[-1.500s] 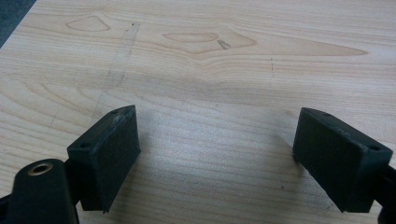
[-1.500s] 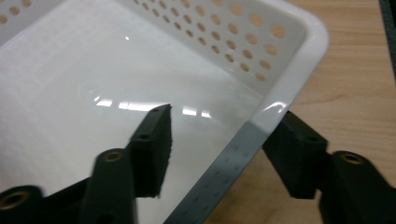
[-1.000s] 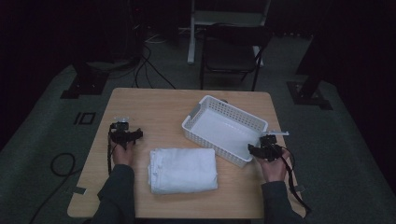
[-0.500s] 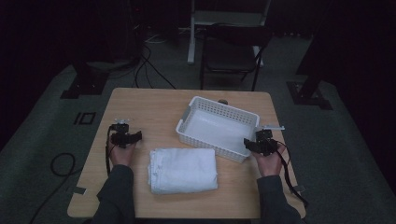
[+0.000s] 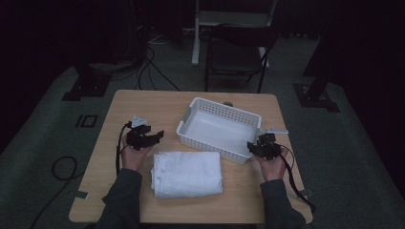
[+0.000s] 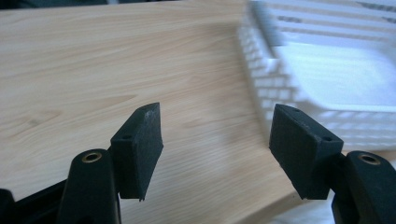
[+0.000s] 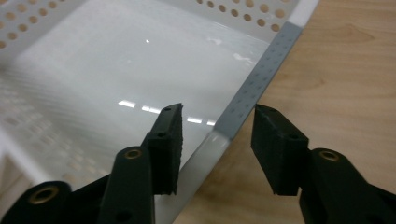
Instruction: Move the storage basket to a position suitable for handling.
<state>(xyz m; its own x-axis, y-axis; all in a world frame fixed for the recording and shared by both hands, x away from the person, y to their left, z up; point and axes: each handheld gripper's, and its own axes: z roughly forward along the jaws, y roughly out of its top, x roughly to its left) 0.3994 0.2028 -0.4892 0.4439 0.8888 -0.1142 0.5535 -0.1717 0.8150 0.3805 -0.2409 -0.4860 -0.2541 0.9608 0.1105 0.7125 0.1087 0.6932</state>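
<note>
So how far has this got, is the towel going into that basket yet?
Not yet. The folded white towel lies on the table, untouched, and the white basket is empty. In hand: the right gripper straddles the basket's rim, jaws closing, not yet pressing it. The left gripper hovers open beside the towel. Probably left: lifting the towel in.

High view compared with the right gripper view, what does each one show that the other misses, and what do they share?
High view: the folded white cloth and a chair behind. Right gripper view: the right claw, whose jaws have just been closing, straddles a grey rim strip, pads clear of it. Shared: the white basket and wooden table.
</note>
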